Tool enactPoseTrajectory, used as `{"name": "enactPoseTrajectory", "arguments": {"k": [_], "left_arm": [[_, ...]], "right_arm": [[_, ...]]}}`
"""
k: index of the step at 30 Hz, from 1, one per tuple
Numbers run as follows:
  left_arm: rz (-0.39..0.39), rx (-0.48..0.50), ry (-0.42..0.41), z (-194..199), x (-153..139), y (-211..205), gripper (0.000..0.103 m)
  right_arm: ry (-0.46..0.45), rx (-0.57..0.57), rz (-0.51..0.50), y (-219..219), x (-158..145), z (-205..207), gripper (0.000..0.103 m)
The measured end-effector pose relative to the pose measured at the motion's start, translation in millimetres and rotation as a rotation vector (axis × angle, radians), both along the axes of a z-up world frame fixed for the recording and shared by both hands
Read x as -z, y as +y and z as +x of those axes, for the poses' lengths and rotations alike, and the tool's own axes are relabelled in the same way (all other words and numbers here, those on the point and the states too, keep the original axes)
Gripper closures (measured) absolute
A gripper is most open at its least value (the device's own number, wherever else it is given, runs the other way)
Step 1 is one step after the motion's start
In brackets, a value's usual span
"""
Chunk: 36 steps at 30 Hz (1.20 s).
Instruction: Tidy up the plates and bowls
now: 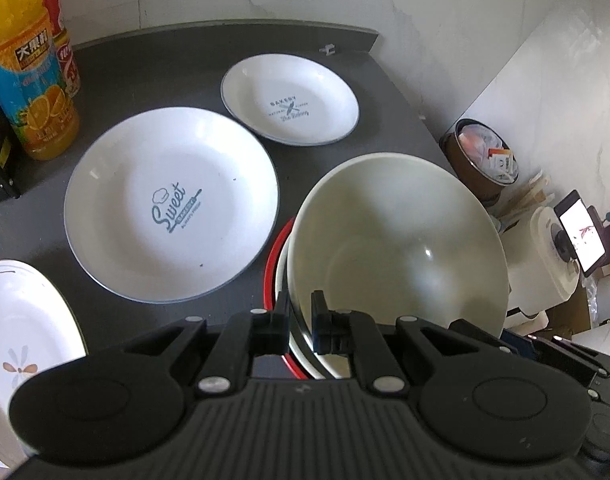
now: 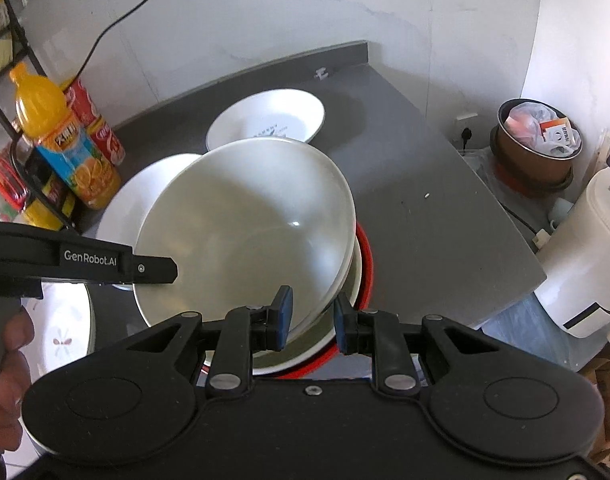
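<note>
**Two grippers at the tilted cream bowl, stacked on red-rimmed bowl**

Left gripper (image 1: 301, 322): jaws narrow, pinched on the near rim of the cream bowl (image 1: 401, 244), one finger outside, one inside. Bowl tilted, resting in a second bowl whose red rim (image 1: 273, 264) shows beneath it on the left.

Right gripper (image 2: 313, 318): jaws straddle the same cream bowl's (image 2: 245, 228) near-right rim with a gap on both sides; pads look clear of the bowl wall, so released, not clamped. The left gripper's side reads "GenRobot.AI" in the right wrist view; a hand (image 2: 5, 364) holds its handle.

Writing: large plate (image 1: 171, 204), left of the bowls, printed "Sweet". Smaller plate (image 1: 291, 100), farther back, printed "BAKERY". Flower-pattern plate (image 1: 21, 344) near left, cut off by the frame. Orange juice bottle (image 1: 25, 68) far left, Chinese characters on label; red can (image 1: 63, 40) behind it.

Surface: dark grey counter (image 1: 145, 72), white marbled walls. Right of the counter edge, lower: a brown bin (image 2: 537, 152) with rubbish, a white appliance (image 2: 589, 256).
</note>
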<state>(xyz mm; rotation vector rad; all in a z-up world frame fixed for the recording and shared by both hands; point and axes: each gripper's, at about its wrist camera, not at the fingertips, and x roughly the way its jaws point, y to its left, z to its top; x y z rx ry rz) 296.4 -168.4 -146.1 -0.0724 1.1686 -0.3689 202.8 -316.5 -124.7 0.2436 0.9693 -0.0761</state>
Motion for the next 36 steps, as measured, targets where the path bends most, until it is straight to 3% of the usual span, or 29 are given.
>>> {"name": "enactPoseTrajectory", "arguments": {"k": [13,17,19,27,36], "left_arm": [[0.027,0.007,-0.004,3.0,3.5,-5.6,0.092],[0.014,-0.017,0.005,9.4,3.0,-3.8,0.091],[0.009,-0.03,0.008,12.1,1.6,-3.9,0.09],[-0.037,-0.097,-0.02,19.5,-13.5,-8.4,0.066],[-0.037,-0.265,-0.081,23.6,-30.8,-2.2,0.054]], "right_arm": [[0.029,-0.051,0.005,-6.9,0.7,7.4,0.071],[-0.006,-0.068,-0.006,-13.5,-7.6,7.9,0.054],[-0.019,-0.085,-0.022,-17.0,-11.3,10.7,0.054],[-0.038,-0.134,-0.008,-31.4,-15.8,30.0,0.054],[-0.042,-0.278,0.028,-39.1,-18.9,63.0,0.054]]}}
